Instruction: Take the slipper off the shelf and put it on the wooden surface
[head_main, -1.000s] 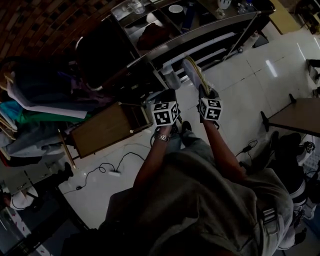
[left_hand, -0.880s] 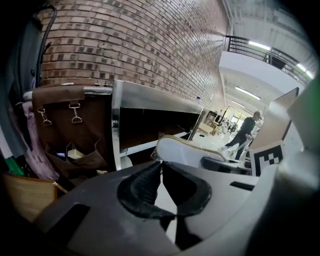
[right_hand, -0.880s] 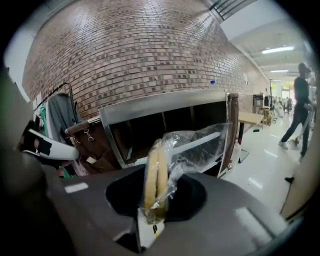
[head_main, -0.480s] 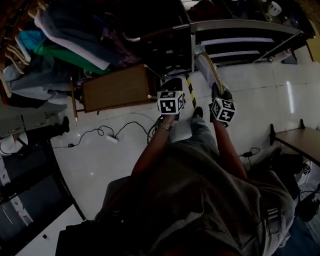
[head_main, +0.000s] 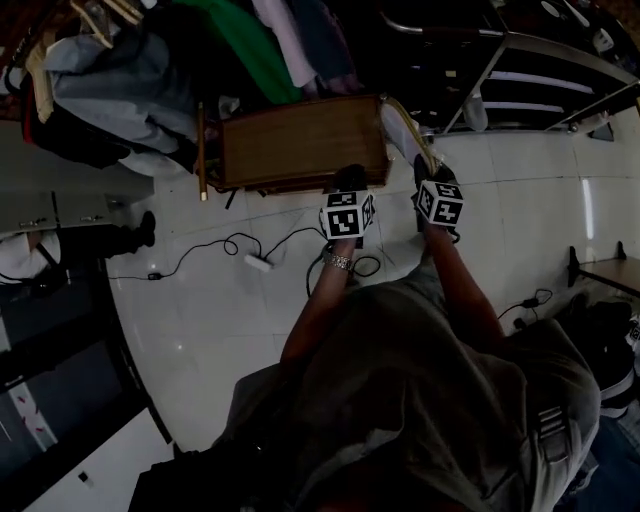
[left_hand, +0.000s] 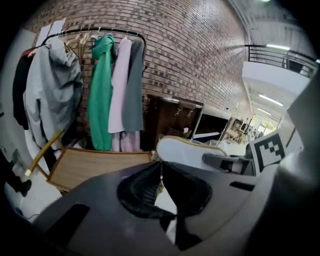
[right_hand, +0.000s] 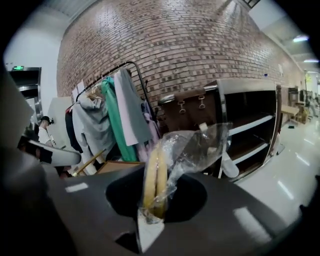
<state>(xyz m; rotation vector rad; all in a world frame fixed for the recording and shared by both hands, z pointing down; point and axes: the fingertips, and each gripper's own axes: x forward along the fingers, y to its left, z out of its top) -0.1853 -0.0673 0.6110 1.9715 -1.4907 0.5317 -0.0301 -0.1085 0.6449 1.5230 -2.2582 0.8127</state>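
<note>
A white slipper (head_main: 403, 132) with a yellow rim, wrapped in clear plastic, is pinched by its end in my right gripper (head_main: 424, 175), which is shut on it. In the right gripper view the slipper (right_hand: 155, 175) stands up out of the gripper (right_hand: 151, 202), with plastic billowing to the right. It hangs just past the right end of the low wooden surface (head_main: 300, 140). My left gripper (head_main: 348, 182) is beside it at the wooden surface's front edge, jaws shut on nothing. The left gripper view shows the slipper's sole (left_hand: 185, 151) above the wooden surface (left_hand: 95, 167).
A clothes rack (head_main: 200, 50) with coats hangs behind the wooden surface. The metal shelf (head_main: 540, 90) stands at the upper right, with another white slipper (right_hand: 230, 167) at its foot. Cables and a power strip (head_main: 255, 262) lie on the white floor. A table corner (head_main: 610, 270) is at right.
The person has turned left from the metal shelf toward the wooden surface. Both grippers, the right one still carrying the slipper, now sit at the wooden surface's front right corner.
</note>
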